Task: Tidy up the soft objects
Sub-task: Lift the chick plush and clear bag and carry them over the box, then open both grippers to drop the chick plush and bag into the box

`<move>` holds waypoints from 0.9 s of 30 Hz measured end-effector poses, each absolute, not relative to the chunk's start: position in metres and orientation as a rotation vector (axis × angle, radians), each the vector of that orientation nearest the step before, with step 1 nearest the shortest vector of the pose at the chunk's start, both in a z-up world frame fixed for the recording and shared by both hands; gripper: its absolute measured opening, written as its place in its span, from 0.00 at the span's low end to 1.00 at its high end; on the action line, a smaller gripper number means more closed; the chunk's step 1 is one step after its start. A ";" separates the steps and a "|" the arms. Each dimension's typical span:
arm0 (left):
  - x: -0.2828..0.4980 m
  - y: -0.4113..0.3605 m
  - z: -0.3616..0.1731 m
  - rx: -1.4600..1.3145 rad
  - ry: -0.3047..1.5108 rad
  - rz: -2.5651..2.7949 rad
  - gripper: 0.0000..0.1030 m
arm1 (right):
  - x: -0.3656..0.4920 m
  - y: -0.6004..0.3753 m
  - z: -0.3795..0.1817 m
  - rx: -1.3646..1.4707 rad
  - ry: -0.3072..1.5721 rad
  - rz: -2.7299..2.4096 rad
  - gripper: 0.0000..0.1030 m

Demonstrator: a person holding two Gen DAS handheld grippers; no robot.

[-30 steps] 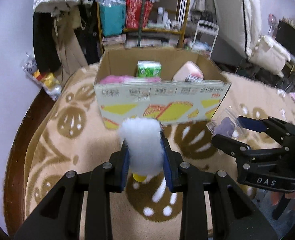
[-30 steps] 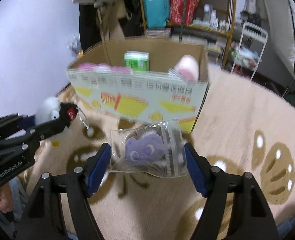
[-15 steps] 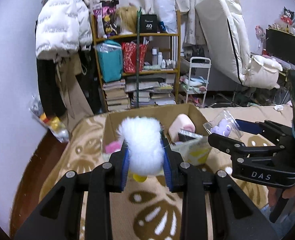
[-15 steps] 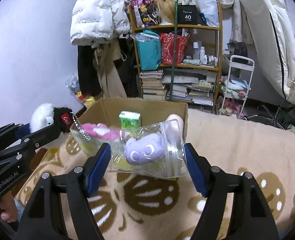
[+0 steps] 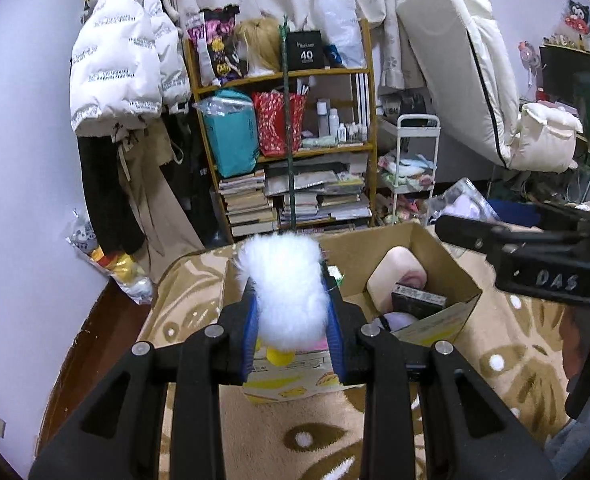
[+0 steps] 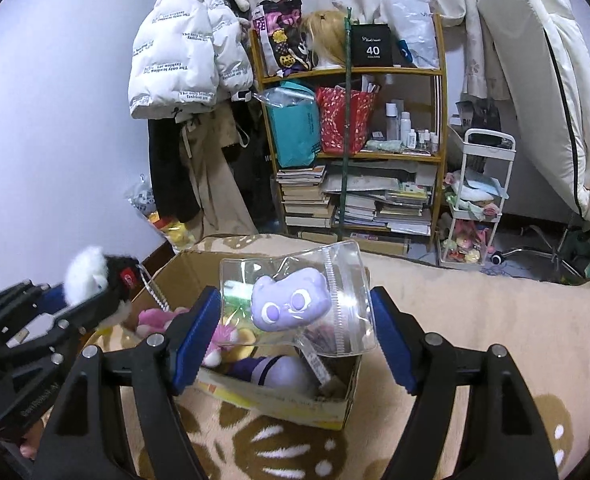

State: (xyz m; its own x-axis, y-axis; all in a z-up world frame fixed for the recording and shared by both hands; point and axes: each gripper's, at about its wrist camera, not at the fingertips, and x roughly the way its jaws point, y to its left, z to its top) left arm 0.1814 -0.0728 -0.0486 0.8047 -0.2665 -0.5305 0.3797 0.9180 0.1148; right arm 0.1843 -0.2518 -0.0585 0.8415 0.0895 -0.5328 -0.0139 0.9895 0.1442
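Both hands have risen since a second ago: the cardboard box [image 6: 255, 396], which then stood ahead of my grippers showing its printed front, now sits below them with its open top in view. Nearest me, my left gripper [image 5: 291, 316] is clamped tight on a white fluffy toy [image 5: 285, 288], its blue pads pressed into the fur, a yellow bit poking out underneath. My right gripper [image 6: 295, 320] has a clear zip bag [image 6: 295, 296] with a purple plush inside it between its pads; those jaws are easing apart, and the bag's left edge touches the left pad while the right edge looks just clear of the other pad, though I cannot tell for certain. Both toys hang above the box, which rests on the brown patterned blanket [image 6: 475, 340] and already holds pink and purple soft things. Beyond stands a wooden shelf [image 6: 375, 72] stacked with books, and a white puffer jacket [image 6: 183, 56] hanging left.
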 end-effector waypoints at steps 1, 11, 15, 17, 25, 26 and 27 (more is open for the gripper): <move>0.185 -0.074 -0.051 0.218 0.542 -0.352 0.28 | 0.186 -0.253 -0.059 0.146 0.565 0.061 0.78; 0.208 -0.087 -0.070 0.237 0.587 -0.354 0.29 | 0.206 -0.258 -0.086 0.191 0.624 0.125 0.78; 0.214 -0.085 -0.073 0.206 0.626 -0.346 0.38 | 0.207 -0.260 -0.090 0.197 0.643 0.125 0.78; 0.213 -0.081 -0.073 0.206 0.628 -0.333 0.52 | 0.205 -0.263 -0.089 0.203 0.647 0.119 0.78; 0.190 -0.064 -0.057 0.184 0.621 -0.273 0.75 | 0.183 -0.255 -0.076 0.171 0.640 0.097 0.89; 0.186 -0.061 -0.053 0.176 0.617 -0.268 0.79 | 0.179 -0.255 -0.073 0.168 0.640 0.094 0.90; 0.182 -0.058 -0.048 0.168 0.611 -0.262 0.82 | 0.175 -0.255 -0.070 0.169 0.642 0.091 0.92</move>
